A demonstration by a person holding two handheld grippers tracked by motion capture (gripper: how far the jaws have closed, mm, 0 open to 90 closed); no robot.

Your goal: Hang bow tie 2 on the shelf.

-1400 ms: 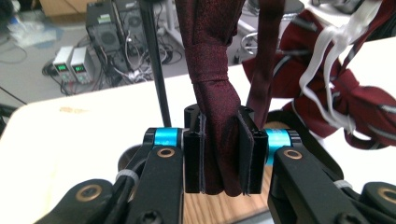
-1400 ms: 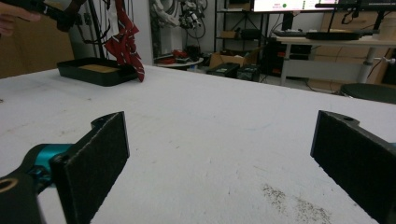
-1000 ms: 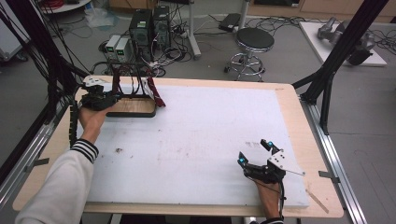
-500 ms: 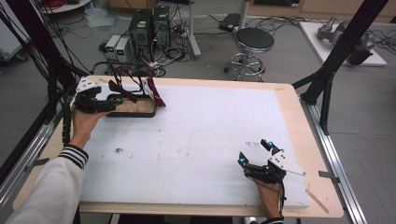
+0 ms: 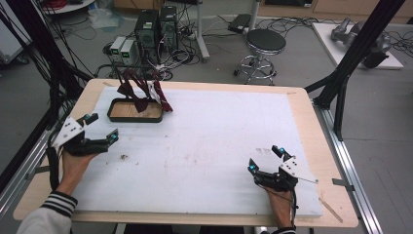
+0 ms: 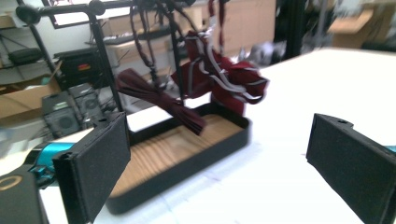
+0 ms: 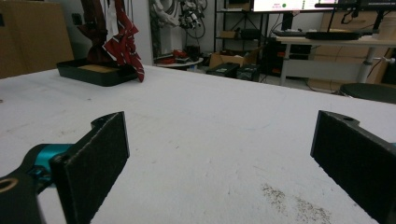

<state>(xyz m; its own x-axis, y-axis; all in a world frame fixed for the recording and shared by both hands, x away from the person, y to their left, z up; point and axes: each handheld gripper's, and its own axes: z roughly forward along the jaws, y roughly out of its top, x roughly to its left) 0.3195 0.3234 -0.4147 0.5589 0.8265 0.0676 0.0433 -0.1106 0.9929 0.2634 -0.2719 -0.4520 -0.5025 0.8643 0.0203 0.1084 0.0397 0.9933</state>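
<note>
A black tray [image 5: 117, 118] with a wooden floor stands at the far left of the white mat. A thin black rack rises from it, hung with dark red bow ties and striped ties [image 5: 141, 90]. My left gripper [image 5: 100, 129] is open and empty, held at the table's left edge, short of the tray. In the left gripper view the tray [image 6: 233, 142] and the hanging ties [image 6: 219, 79] lie just ahead between the spread jaws. My right gripper [image 5: 265, 158] rests open and empty near the front right of the mat; its view shows the tray [image 7: 93, 72] far off.
The white mat [image 5: 209, 141] covers most of the wooden table [image 5: 316, 141]. Small dark specks [image 5: 123, 157] dot the mat. Behind the table are computer boxes [image 5: 156, 24], cables and a round stool [image 5: 265, 41]. Black frame posts [image 5: 350, 58] stand at both sides.
My left gripper has pulled back from the tray's rack toward the person and to the left edge of the table, with its jaws open. The right gripper has stayed in place.
</note>
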